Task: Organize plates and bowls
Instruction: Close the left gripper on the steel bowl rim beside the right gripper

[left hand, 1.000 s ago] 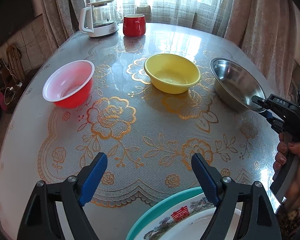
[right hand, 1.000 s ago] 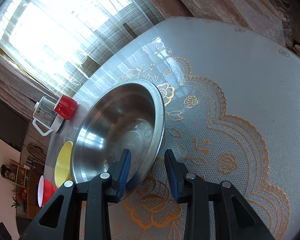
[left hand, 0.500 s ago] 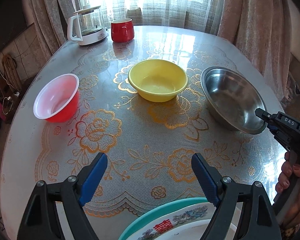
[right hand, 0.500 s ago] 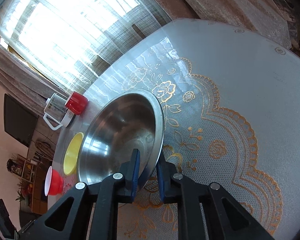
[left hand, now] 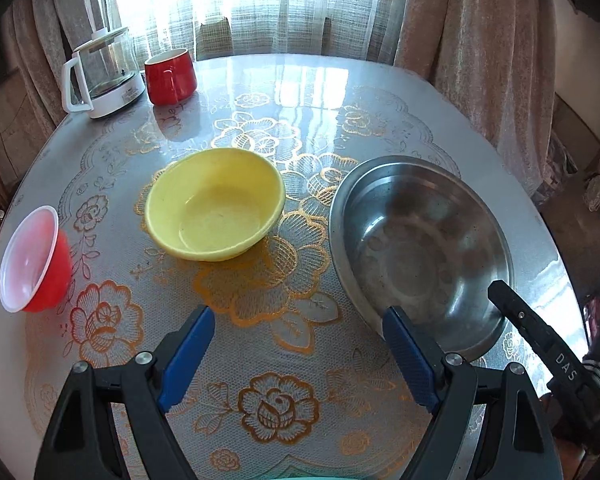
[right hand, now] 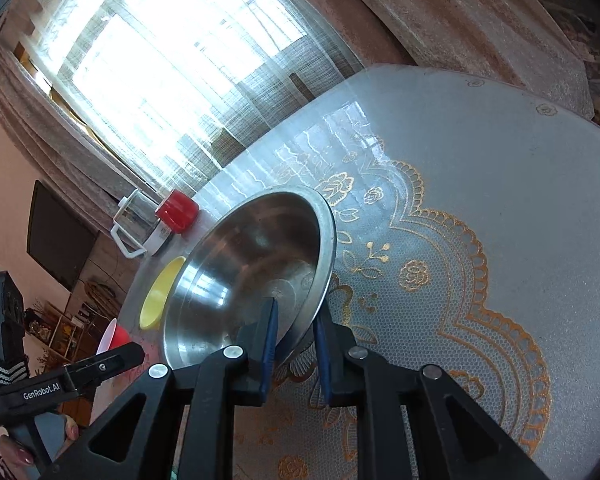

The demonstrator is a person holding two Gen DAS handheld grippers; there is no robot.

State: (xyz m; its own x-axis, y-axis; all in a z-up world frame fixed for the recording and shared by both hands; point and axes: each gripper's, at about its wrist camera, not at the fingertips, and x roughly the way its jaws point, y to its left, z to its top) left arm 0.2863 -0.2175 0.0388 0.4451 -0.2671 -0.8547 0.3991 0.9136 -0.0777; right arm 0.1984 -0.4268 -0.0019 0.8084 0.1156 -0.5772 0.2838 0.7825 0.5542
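Right gripper (right hand: 294,332) clamped on near rim of steel bowl (right hand: 256,272), one pad inside, one outside. Left gripper (left hand: 296,344) spread wide, empty, above table (left hand: 260,320). Yellow bowl (left hand: 214,204) and red bowl (left hand: 32,260) seen whole in left view only.

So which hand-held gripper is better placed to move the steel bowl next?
Right. The right hand-held gripper is shut on the steel bowl at its near rim, pads on both sides. The left hand-held gripper stands open over bare tablecloth.
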